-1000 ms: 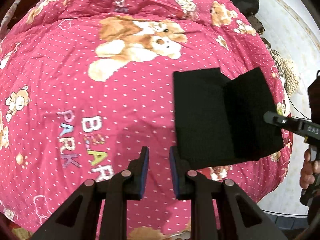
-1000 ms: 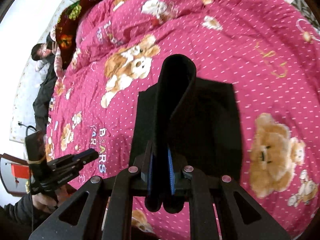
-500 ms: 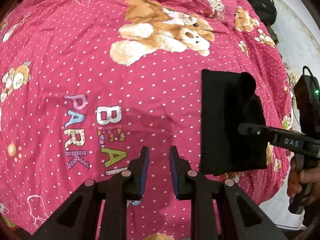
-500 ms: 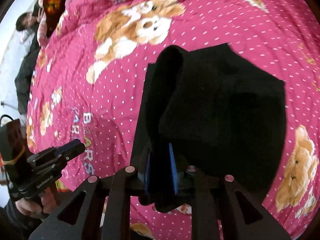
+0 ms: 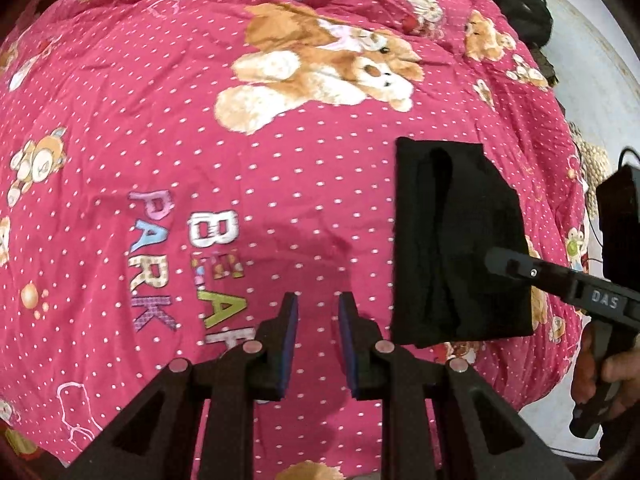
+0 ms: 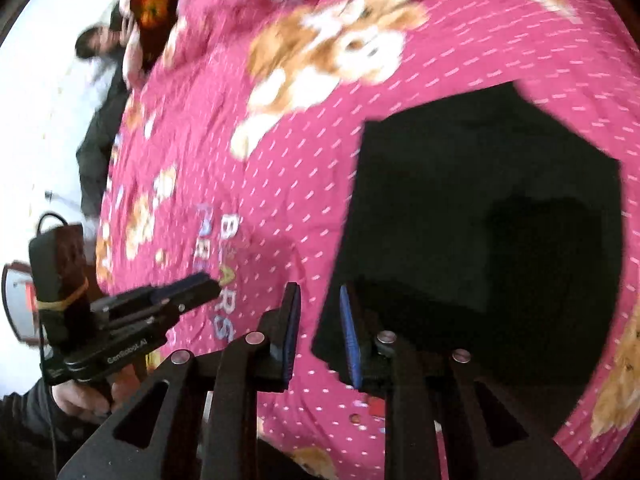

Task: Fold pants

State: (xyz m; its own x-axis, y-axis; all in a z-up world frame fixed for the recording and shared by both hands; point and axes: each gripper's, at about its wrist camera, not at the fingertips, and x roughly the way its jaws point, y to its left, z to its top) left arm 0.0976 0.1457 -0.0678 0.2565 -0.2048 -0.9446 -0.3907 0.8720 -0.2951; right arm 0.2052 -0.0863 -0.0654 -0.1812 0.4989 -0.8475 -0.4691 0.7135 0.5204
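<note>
The black pants (image 5: 452, 240) lie folded into a compact rectangle on the pink bear-print bedspread (image 5: 160, 120). In the right wrist view the pants (image 6: 480, 220) fill the right half, blurred. My right gripper (image 6: 318, 292) hovers at their left edge. Its jaws are opening, with only bedspread (image 6: 280, 200) showing between the blue pads. From the left wrist view, the right gripper (image 5: 496, 260) reaches over the pants' right side. My left gripper (image 5: 318, 300) is open and empty, over the bedspread just left of the pants. The left gripper (image 6: 204, 286) also shows in the right wrist view.
A person (image 6: 104, 92) is at the far left beside the bed. A black bag (image 5: 520, 4) rests on the pale floor past the bed's far right corner. A hand (image 5: 608, 376) holds the right gripper's handle. The bed's near edge runs below both grippers.
The right gripper has let go of the raised fold, which now lies flat on the stack. It has shifted left off the pants, and its jaws stand apart. The left gripper stayed open.
</note>
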